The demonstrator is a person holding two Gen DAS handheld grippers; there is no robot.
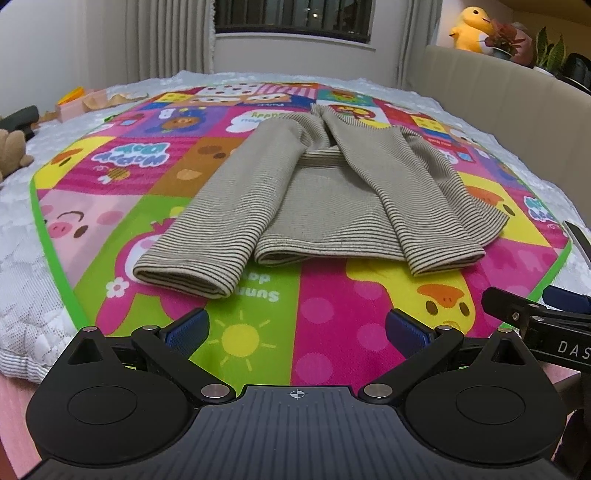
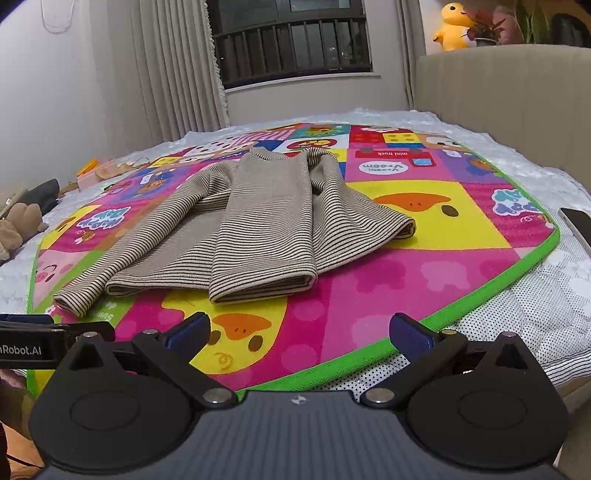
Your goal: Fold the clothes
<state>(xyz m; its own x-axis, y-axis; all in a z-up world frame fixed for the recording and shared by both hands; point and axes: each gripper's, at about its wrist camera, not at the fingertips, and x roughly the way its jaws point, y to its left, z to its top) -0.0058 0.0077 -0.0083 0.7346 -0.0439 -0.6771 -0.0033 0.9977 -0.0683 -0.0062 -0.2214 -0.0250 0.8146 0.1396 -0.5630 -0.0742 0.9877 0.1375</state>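
Observation:
A beige striped long-sleeved top [image 1: 314, 192] [image 2: 266, 229] lies flat on a colourful cartoon play mat [image 1: 332, 325] [image 2: 424, 266] spread over the bed. Both sleeves are folded in over the body, their cuffs pointing toward me. My left gripper [image 1: 297, 330] hovers over the mat's near edge, short of the left cuff, its jaws wide open with nothing between them. My right gripper [image 2: 299, 332] hangs open and empty just short of the right cuff; it also shows at the edge of the left wrist view as a black gripper [image 1: 535, 314].
A white mattress cover [image 1: 22, 229] surrounds the mat. A beige padded headboard [image 2: 498, 92] rises at the right, with a yellow plush duck [image 2: 452, 26] and potted plants behind it. Plush toys and boxes [image 1: 74, 99] lie at the left. A phone-like slab [image 2: 576, 225] lies at the right.

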